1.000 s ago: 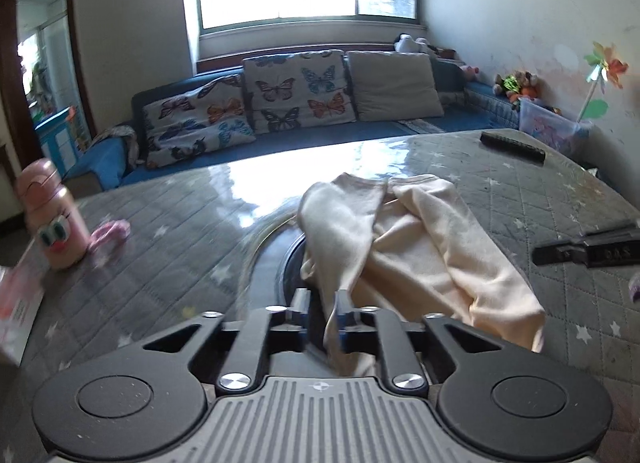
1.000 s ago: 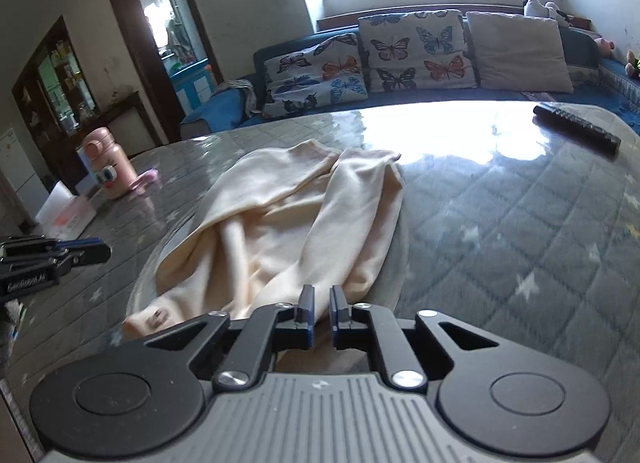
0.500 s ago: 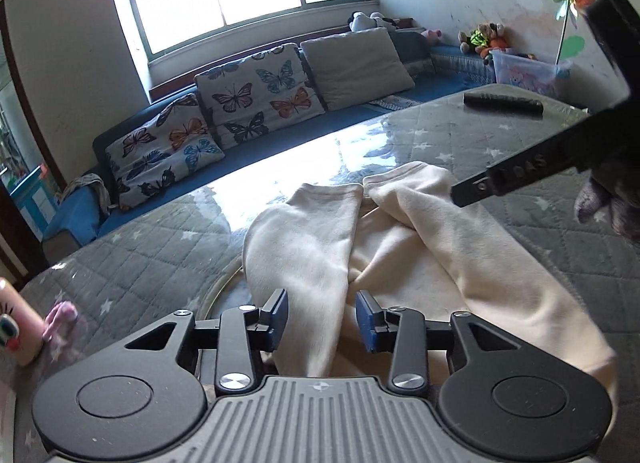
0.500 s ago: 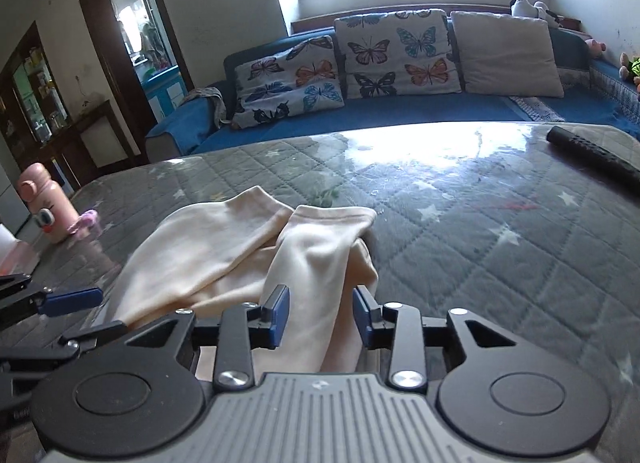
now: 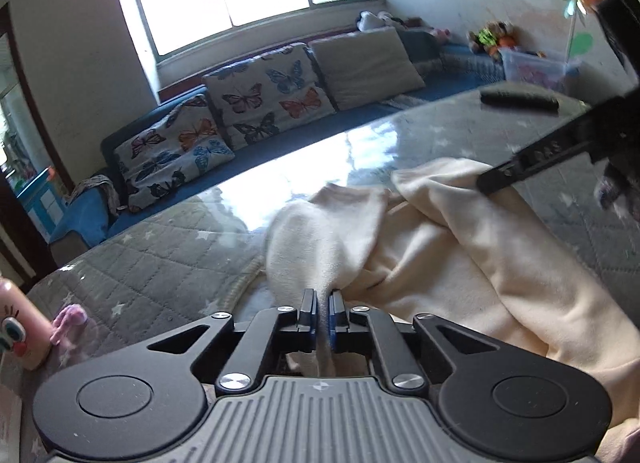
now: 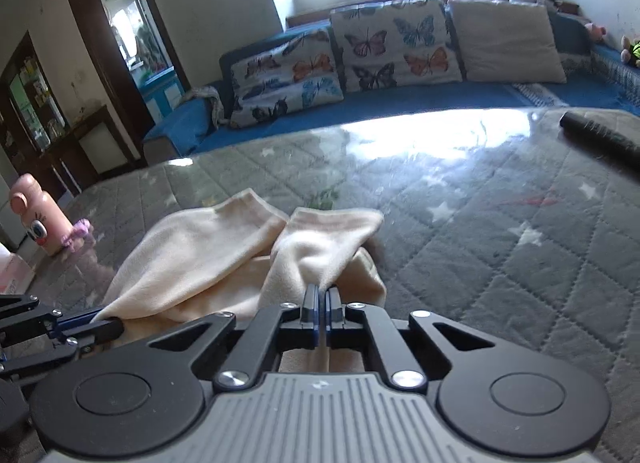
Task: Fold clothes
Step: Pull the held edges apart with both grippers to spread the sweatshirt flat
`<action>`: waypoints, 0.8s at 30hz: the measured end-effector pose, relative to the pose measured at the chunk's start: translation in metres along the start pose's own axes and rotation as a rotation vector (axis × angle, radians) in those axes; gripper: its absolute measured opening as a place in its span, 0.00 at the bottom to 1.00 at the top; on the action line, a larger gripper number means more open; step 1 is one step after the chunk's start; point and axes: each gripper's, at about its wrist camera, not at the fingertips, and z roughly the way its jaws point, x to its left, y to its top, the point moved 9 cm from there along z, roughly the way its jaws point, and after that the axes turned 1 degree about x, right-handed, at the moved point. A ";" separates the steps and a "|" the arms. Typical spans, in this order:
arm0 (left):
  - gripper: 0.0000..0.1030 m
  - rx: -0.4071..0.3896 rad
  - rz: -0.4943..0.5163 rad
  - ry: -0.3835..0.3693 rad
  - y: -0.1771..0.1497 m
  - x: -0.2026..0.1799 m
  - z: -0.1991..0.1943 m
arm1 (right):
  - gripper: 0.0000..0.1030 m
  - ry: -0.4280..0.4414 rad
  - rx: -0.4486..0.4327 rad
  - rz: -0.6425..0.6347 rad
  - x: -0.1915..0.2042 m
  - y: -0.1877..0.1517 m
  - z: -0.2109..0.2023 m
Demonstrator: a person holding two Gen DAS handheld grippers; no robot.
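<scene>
The cream garment (image 5: pixel 440 263) lies mid-counter (image 6: pixel 500 223), running away from me, and I have both the left gripper (image 5: pixel 320 305) and right gripper (image 6: pixel 321 303) just clamped on its near ends.

Little can be read here. In the left wrist view, the black finger of the right gripper (image 5: pixel 496 177), reaching in from the right, bears pale raised lettering (image 5: pixel 548 143); it looks like "DAS", though blur leaves it uncertain. The pink box (image 6: pixel 12 277) at the near left edge of the right wrist view shows print too blurred to read.
</scene>
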 end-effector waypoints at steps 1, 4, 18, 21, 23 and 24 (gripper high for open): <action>0.06 -0.007 -0.021 0.003 0.001 0.006 -0.004 | 0.02 -0.001 -0.011 0.003 -0.001 0.001 -0.005; 0.06 -0.020 -0.094 0.014 0.001 0.027 -0.021 | 0.02 -0.020 -0.056 0.004 -0.007 0.006 -0.029; 0.05 0.059 -0.413 0.057 -0.068 0.103 -0.098 | 0.02 -0.182 -0.127 0.048 -0.063 -0.034 -0.136; 0.05 0.095 -0.446 0.043 -0.088 0.104 -0.115 | 0.02 -0.211 -0.129 0.056 -0.072 -0.049 -0.155; 0.05 0.125 -0.461 0.042 -0.100 0.105 -0.122 | 0.02 -0.227 -0.132 0.060 -0.076 -0.058 -0.166; 0.05 0.139 -0.461 0.050 -0.106 0.106 -0.123 | 0.02 -0.233 -0.131 0.068 -0.078 -0.063 -0.170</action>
